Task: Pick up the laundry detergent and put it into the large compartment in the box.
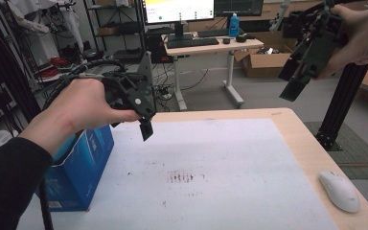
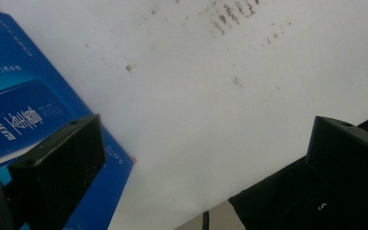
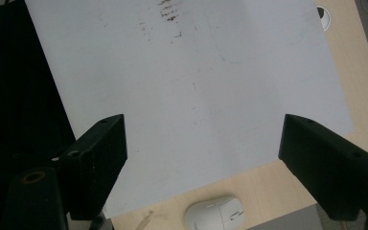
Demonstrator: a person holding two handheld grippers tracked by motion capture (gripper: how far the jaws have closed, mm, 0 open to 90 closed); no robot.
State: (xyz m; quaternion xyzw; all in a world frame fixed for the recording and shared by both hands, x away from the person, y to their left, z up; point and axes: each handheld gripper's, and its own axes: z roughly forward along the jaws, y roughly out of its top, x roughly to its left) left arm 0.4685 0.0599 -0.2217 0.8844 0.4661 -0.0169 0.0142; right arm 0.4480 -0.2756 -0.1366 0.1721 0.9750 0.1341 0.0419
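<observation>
- Blue cardboard box (image 1: 79, 165) at left edge of white mat (image 1: 211, 158); prob. light, stiff, smooth faces. Grip across its open top rim.
- Left tool (image 1: 145, 128) above box's right side, jaws wide, empty.
- Right tool (image 1: 294, 82) high, far right of box, wide, empty.

A white desk (image 1: 206, 47) is parked behind the table, with monitors (image 1: 179, 9), a keyboard (image 1: 192, 42) and a blue bottle (image 1: 234, 25) set on it. Cardboard boxes (image 1: 263, 61) are dumped right of that desk on grey floor (image 1: 268, 91); shelving (image 1: 115, 28) is seen left.
</observation>
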